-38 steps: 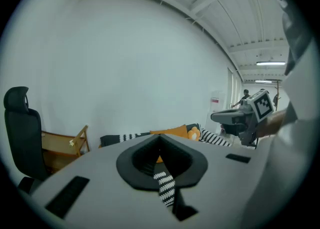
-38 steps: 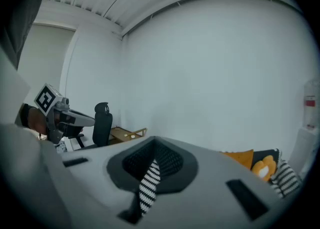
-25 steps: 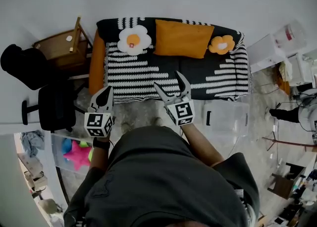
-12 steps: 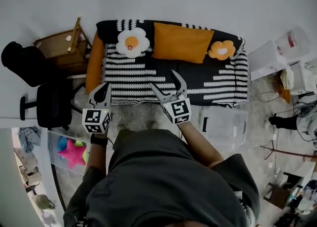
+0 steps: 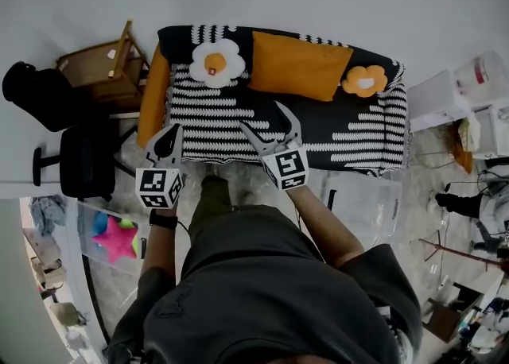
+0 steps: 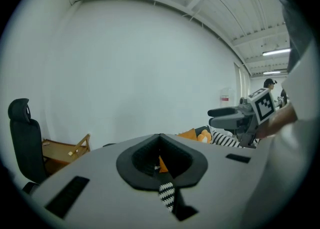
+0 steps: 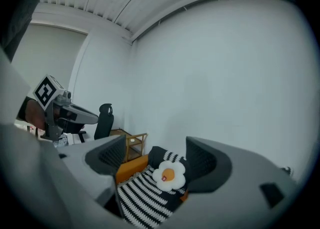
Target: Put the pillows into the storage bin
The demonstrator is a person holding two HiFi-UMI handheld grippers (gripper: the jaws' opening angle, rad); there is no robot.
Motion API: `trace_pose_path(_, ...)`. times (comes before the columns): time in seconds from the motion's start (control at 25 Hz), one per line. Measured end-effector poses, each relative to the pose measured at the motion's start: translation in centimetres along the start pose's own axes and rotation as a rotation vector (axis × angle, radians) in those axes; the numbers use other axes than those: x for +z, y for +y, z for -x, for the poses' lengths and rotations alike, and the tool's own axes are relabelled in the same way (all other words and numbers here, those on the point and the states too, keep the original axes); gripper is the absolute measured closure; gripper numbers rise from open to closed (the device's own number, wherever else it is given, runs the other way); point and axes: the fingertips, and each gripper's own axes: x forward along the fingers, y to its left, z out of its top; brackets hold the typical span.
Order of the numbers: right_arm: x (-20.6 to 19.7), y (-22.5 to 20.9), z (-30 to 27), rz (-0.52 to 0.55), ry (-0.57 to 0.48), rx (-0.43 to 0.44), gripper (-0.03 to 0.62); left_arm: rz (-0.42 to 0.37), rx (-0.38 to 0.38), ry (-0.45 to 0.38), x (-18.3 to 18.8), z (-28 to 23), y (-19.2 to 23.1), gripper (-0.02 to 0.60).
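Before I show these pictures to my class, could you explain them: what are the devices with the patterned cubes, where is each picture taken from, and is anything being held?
There is no robot here: a person holds a two-jaw gripper in each hand, and the patterned cubes are parts of those grippers. One picture comes from a camera on the person's head, looking steeply down. The other two come from cameras riding on each gripper, looking along its jaws. The left gripper has its jaws together, the right gripper has them apart, and neither holds anything. Ahead is a striped sofa carrying a white flower pillow, an orange pillow and a small orange flower pillow. A clear storage bin stands on the floor to the person's right.
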Motion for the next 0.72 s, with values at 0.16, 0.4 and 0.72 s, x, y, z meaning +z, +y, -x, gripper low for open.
trace_pose_path(0.16, -1.6, -1.0, -3.2, -0.005, 0.028, -0.009, 0.218, -0.003, -0.015, 0.013, -1.4, -3.3, 2.0, 0.578)
trace_pose_path(0.4, -3.8, -3.4, -9.6, -0.007, 0.095, -0.025, 0.218, 0.005, -0.049, 0.046, -2.8, -10.2, 5.8, 0.578)
trace_pose_path(0.72, -8.0, -5.2, -20.4, -0.023, 0.179, -0.019, 0.22, 0.009, -0.086, 0.11, -6.1, -19.5, 12.6, 0.578)
